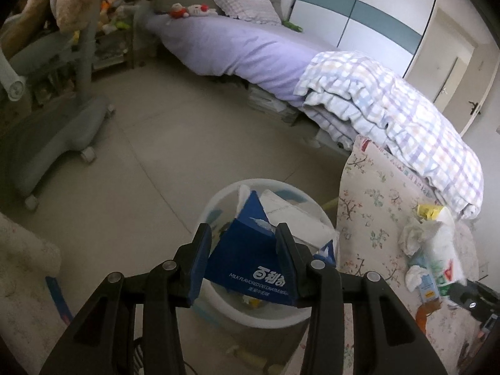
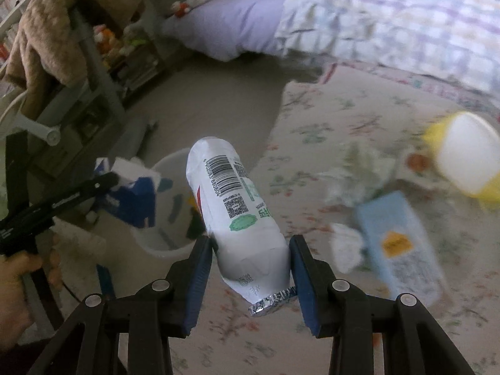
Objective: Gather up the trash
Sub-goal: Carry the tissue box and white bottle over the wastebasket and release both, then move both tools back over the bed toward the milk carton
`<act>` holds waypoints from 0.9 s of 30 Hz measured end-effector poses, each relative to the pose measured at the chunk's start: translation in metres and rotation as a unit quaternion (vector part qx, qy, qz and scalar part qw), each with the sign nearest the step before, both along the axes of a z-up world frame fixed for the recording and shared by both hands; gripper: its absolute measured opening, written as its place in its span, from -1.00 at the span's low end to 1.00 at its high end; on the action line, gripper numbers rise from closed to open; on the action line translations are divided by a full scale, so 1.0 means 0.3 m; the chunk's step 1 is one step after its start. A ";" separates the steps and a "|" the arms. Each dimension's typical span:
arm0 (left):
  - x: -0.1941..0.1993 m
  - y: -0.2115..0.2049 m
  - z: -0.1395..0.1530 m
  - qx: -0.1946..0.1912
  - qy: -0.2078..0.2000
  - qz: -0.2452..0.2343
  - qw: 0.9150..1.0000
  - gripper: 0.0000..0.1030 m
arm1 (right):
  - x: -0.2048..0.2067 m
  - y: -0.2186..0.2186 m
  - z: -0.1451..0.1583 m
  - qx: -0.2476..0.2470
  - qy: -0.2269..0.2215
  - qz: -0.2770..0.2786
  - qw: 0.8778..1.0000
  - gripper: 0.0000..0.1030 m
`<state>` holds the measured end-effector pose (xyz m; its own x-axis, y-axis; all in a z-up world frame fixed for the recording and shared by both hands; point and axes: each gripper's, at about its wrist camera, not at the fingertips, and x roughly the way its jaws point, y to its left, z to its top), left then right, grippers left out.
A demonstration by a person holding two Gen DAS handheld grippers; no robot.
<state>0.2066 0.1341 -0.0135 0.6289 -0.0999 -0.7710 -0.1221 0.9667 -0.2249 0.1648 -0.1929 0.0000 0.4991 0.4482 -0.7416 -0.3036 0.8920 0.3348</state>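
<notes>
My left gripper (image 1: 243, 229) is shut on a blue cardboard box (image 1: 250, 259) with white lettering, held right over a white waste bin (image 1: 215, 200) on the floor that has paper in it. In the right wrist view the same left gripper (image 2: 106, 181) holds the blue box (image 2: 137, 203) above the bin (image 2: 156, 245). My right gripper (image 2: 251, 240) is shut on a white pouch (image 2: 231, 193) with a barcode and a foil seal, above the floral cover (image 2: 312, 118). On that cover lie crumpled tissue (image 2: 356, 175), a light blue carton (image 2: 397, 243) and a yellow-white cup (image 2: 465, 156).
A bed with a lilac sheet (image 1: 225, 43) and a checked quilt (image 1: 390, 100) runs behind the bin. A grey wheeled chair (image 1: 56, 125) draped in brown cloth stands left. A hand (image 2: 18, 281) grips the left tool. Grey floor (image 1: 150, 143) lies between chair and bed.
</notes>
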 end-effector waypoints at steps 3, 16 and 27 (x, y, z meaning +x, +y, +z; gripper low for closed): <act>0.005 0.019 -0.021 -0.004 0.032 0.017 0.999 0.61 | 0.025 0.057 -0.023 0.002 0.003 0.004 1.000 -0.12; -0.100 0.083 -0.034 0.014 0.045 0.011 0.999 0.77 | 0.173 0.273 -0.148 -0.001 0.038 0.018 0.999 -0.12; -0.125 0.075 -0.032 0.044 0.038 0.003 0.998 1.00 | 0.179 0.324 -0.115 -0.006 -0.003 0.029 1.000 0.55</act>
<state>0.1689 0.1565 -0.0231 0.5680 -0.0256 -0.8226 -0.1412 0.9817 -0.1280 0.2185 -0.0958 -0.0344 0.4773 0.4680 -0.7437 -0.3571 0.8766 0.3225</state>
